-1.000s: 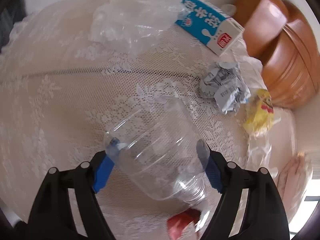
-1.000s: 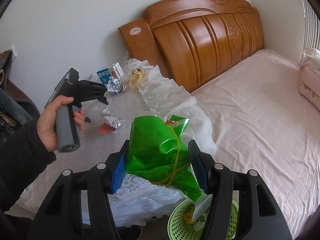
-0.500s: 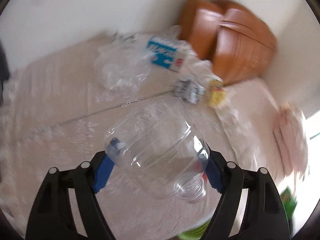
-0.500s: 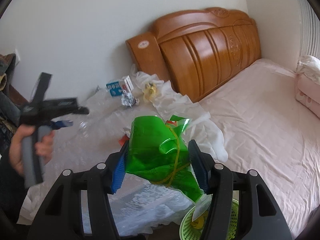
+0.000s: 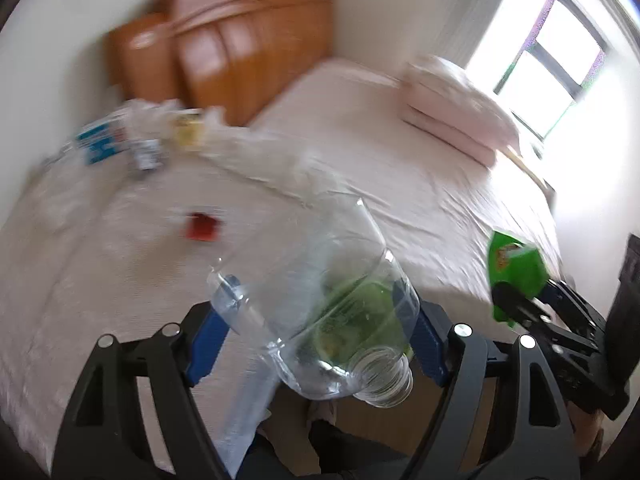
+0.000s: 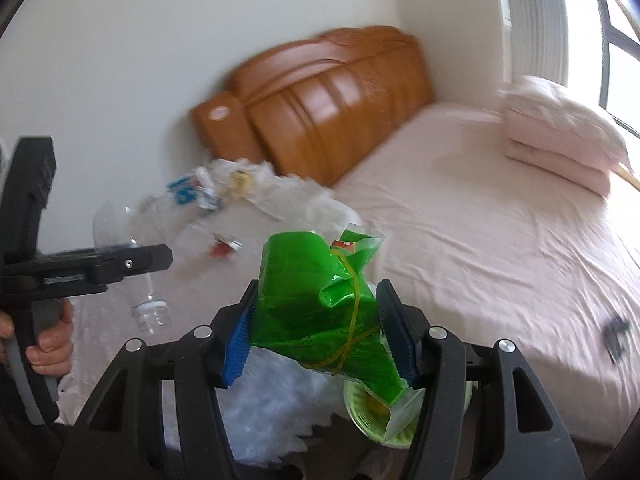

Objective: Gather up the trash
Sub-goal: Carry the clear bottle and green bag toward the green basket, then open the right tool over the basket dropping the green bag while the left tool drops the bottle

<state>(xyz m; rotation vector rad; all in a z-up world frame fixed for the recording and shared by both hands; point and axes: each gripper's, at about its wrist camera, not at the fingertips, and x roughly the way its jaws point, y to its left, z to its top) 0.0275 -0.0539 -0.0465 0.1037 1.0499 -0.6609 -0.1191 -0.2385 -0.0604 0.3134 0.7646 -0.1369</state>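
My left gripper (image 5: 316, 340) is shut on a clear plastic bottle (image 5: 320, 300), held in the air with its open neck pointing down; it also shows in the right wrist view (image 6: 132, 240). My right gripper (image 6: 320, 336) is shut on a green snack bag (image 6: 320, 300), held above a green basket (image 6: 360, 412) on the floor. The green bag shows in the left wrist view (image 5: 514, 268) too. A blue milk carton (image 5: 100, 142), crumpled paper (image 5: 146, 158), a yellow wrapper (image 5: 188, 130) and a red scrap (image 5: 202, 228) lie on the lace cover.
A bed with a pink sheet (image 6: 480, 220), wooden headboard (image 6: 328, 108) and folded pink bedding (image 6: 560, 136) fills the right. A bright window (image 5: 560, 60) is beyond. A white lace cover (image 5: 80, 280) spreads over the left surface.
My left gripper lifted the bottle off the lace cover and swung right, toward the basket and the right gripper. The right gripper kept its hold on the green bag and turned slightly right.
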